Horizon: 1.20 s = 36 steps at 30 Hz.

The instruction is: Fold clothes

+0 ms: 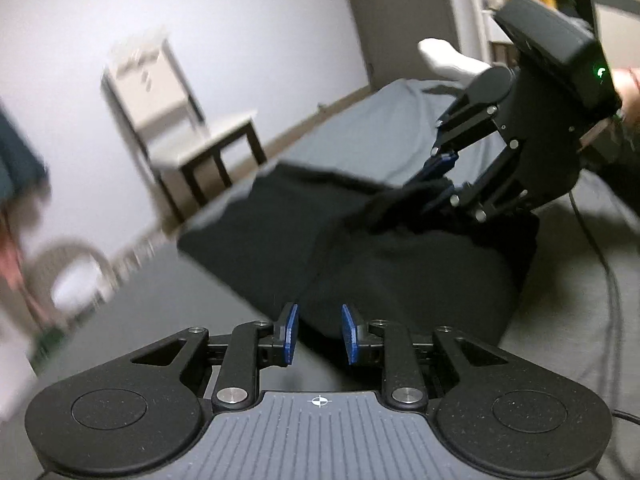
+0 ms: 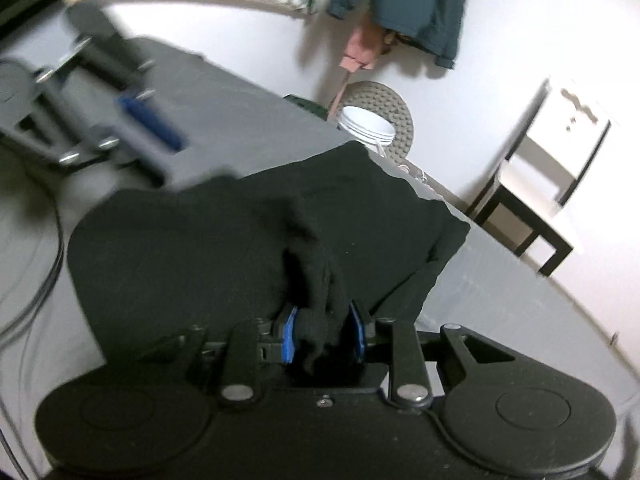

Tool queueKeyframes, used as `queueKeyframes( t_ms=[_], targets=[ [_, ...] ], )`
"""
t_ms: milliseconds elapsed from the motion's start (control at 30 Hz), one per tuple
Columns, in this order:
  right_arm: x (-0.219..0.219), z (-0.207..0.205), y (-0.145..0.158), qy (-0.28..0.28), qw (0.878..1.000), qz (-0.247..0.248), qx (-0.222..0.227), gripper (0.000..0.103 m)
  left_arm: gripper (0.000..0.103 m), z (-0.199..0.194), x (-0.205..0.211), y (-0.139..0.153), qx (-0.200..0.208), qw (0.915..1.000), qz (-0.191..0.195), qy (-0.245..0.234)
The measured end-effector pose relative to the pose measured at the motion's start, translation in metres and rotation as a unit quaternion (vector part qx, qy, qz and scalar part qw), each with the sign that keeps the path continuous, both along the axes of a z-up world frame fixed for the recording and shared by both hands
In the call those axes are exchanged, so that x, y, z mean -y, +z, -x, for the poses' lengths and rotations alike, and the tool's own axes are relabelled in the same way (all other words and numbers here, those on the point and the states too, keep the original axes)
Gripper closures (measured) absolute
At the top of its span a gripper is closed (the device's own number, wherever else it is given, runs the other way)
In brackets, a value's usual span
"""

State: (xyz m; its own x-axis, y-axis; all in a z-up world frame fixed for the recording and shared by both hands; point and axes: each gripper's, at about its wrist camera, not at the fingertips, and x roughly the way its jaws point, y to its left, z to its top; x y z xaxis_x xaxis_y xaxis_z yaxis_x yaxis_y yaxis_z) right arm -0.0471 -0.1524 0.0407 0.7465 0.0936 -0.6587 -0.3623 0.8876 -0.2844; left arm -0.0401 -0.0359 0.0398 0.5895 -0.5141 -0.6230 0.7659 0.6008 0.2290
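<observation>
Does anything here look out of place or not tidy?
Only the black fabric garment on the grey bed sheet: it is bunched in a twisted ridge where the right gripper pinches it. The left gripper is open, holding nothing.

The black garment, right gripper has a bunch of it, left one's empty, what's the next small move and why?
Probably carry the pinched fold across and lay it flat. The right gripper is shut on a bunched part of the black garment, lifted above the rest on the grey bed. The left gripper is open, holding nothing.
</observation>
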Motion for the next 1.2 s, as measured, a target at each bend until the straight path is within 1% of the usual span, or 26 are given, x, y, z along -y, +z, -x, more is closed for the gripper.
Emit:
queueKeyframes(
  t_ms=[67, 133, 167, 200, 233, 300, 367, 433, 500, 533, 567, 600, 633, 700, 733, 767, 800, 867, 900, 933, 967, 1000, 1100, 1167, 1200],
  targets=[
    [0.007, -0.003, -0.001, -0.013, 1.0, -0.024, -0.003, 0.075, 0.078, -0.005, -0.011, -0.007, -0.045, 0.9986, 0.017, 0.024],
    [0.014, -0.007, -0.002, -0.025, 0.998, -0.048, -0.007, 0.068, 0.078, -0.007, -0.018, -0.013, -0.085, 0.9945, 0.032, 0.051],
    [0.018, -0.008, -0.002, -0.032, 0.998, -0.06, -0.008, 0.063, 0.078, -0.008, -0.021, -0.016, -0.104, 0.9918, 0.039, 0.062],
    [0.022, -0.009, -0.002, -0.038, 0.996, -0.075, -0.01, 0.06, 0.078, -0.011, -0.024, -0.018, -0.121, 0.9889, 0.052, 0.068],
    [0.028, -0.008, 0.0, -0.043, 0.994, -0.095, -0.014, 0.058, 0.078, -0.013, -0.027, -0.02, -0.139, 0.9854, 0.065, 0.074],
    [0.041, -0.006, 0.004, -0.049, 0.988, -0.143, -0.027, 0.049, 0.078, -0.016, -0.034, -0.021, -0.173, 0.9765, 0.098, 0.083],
    [0.054, -0.005, 0.005, -0.054, 0.979, -0.191, -0.045, 0.044, 0.078, -0.026, -0.04, -0.022, -0.208, 0.9643, 0.132, 0.098],
    [0.064, -0.005, 0.002, -0.065, 0.97, -0.227, -0.061, 0.043, 0.078, -0.031, -0.05, -0.025, -0.247, 0.9467, 0.166, 0.122],
    [0.071, -0.006, -0.001, -0.076, 0.962, -0.253, -0.073, 0.043, 0.078, -0.033, -0.063, -0.029, -0.289, 0.9232, 0.21, 0.142],
    [0.072, -0.006, -0.001, -0.077, 0.961, -0.258, -0.071, 0.044, 0.076, -0.04, -0.062, -0.033, -0.302, 0.9149, 0.225, 0.145],
    [0.073, -0.006, 0.0, -0.078, 0.959, -0.262, -0.069, 0.045, 0.073, -0.045, -0.059, -0.035, -0.312, 0.9083, 0.237, 0.148],
    [0.073, -0.007, 0.001, -0.08, 0.958, -0.267, -0.063, 0.049, 0.063, -0.044, -0.058, -0.037, -0.314, 0.9059, 0.243, 0.147],
    [0.074, -0.007, 0.002, -0.083, 0.957, -0.273, -0.059, 0.05, 0.054, -0.042, -0.058, -0.036, -0.311, 0.9065, 0.245, 0.145],
    [0.08, -0.009, 0.001, -0.097, 0.947, -0.301, -0.057, 0.056, 0.052, -0.037, -0.057, -0.032, -0.298, 0.9091, 0.253, 0.144],
    [0.083, -0.012, 0.0, -0.107, 0.941, -0.316, -0.059, 0.058, 0.052, -0.035, -0.058, -0.029, -0.29, 0.908, 0.265, 0.144],
    [0.084, -0.015, -0.002, -0.115, 0.936, -0.327, -0.061, 0.065, 0.052, -0.032, -0.059, -0.027, -0.283, 0.9067, 0.277, 0.145],
    [0.087, -0.017, -0.005, -0.126, 0.931, -0.336, -0.061, 0.077, 0.052, -0.03, -0.06, -0.024, -0.277, 0.9052, 0.288, 0.144],
    [0.092, -0.02, -0.009, -0.145, 0.924, -0.349, -0.061, 0.087, 0.052, -0.022, -0.058, -0.02, -0.246, 0.9133, 0.292, 0.14],
    [0.093, -0.021, -0.01, -0.149, 0.921, -0.356, -0.061, 0.088, 0.052, -0.018, -0.058, -0.018, -0.231, 0.917, 0.294, 0.138],
    [0.094, -0.021, -0.011, -0.153, 0.919, -0.359, -0.06, 0.089, 0.052, -0.014, -0.054, -0.019, -0.221, 0.9221, 0.292, 0.126],
    [0.093, -0.022, -0.012, -0.157, 0.92, -0.355, -0.057, 0.09, 0.052, -0.01, -0.051, -0.019, -0.211, 0.9269, 0.289, 0.114],
    [0.091, -0.022, -0.012, -0.16, 0.922, -0.35, -0.053, 0.09, 0.052, -0.007, -0.047, -0.018, -0.211, 0.93, 0.284, 0.1],
    [0.084, -0.025, -0.016, -0.162, 0.927, -0.334, -0.049, 0.09, 0.052, 0.004, -0.024, -0.018, -0.217, 0.9423, 0.251, 0.046],
    [0.083, -0.025, -0.017, -0.166, 0.927, -0.333, -0.048, 0.089, 0.052, 0.013, -0.009, -0.019, -0.205, 0.9553, 0.21, 0.033],
    [0.083, -0.026, -0.018, -0.168, 0.927, -0.332, -0.048, 0.086, 0.052, 0.017, -0.002, -0.019, -0.199, 0.961, 0.19, 0.027]
  ],
)
